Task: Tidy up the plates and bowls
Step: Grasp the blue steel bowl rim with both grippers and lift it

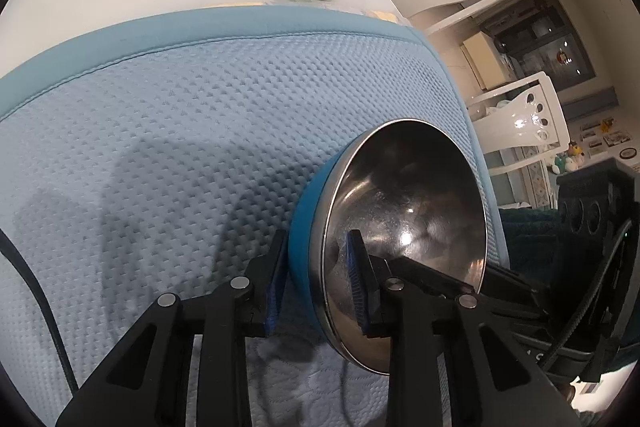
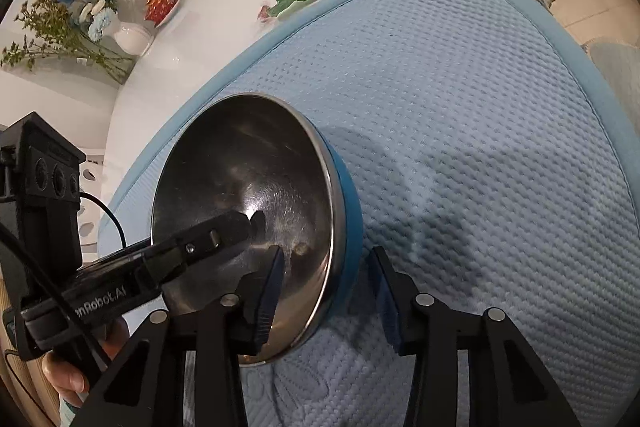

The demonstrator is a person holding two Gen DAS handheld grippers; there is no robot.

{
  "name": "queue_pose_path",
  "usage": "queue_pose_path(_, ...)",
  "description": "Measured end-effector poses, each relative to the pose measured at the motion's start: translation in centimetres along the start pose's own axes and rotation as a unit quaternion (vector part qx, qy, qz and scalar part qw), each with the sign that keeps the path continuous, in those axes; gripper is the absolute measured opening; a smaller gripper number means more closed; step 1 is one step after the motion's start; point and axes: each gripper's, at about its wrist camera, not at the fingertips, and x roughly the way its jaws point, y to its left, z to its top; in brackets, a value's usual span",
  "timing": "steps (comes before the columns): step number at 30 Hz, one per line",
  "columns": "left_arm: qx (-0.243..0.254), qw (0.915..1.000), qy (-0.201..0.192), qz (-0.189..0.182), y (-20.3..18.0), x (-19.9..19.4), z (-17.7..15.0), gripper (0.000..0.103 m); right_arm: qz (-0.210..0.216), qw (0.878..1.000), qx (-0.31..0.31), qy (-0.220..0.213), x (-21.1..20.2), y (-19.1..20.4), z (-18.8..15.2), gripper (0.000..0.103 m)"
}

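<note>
I hold the steel bowl [image 1: 404, 227] tilted over the blue mat [image 1: 200, 127]. My left gripper [image 1: 316, 287] pinches its rim, one pad inside, one on the blue outer wall. My right gripper [image 2: 328, 291] straddles the opposite rim, jaws not yet pressing — two grips should steady it.
</note>
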Motion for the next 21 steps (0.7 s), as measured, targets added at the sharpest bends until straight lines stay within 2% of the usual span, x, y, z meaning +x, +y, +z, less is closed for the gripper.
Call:
queue_pose_path(15,0.003,1.0000,0.003,-0.004,0.27,0.19,-0.03,0.024,-0.002,1.000,-0.005,0.001,-0.12,0.02,-0.08,0.041)
queue_pose_path(21,-0.004,1.0000,0.001,-0.008,0.45,0.41,0.18,0.024,-0.006,1.000,-0.007,-0.013,-0.14,-0.13,-0.08,0.029)
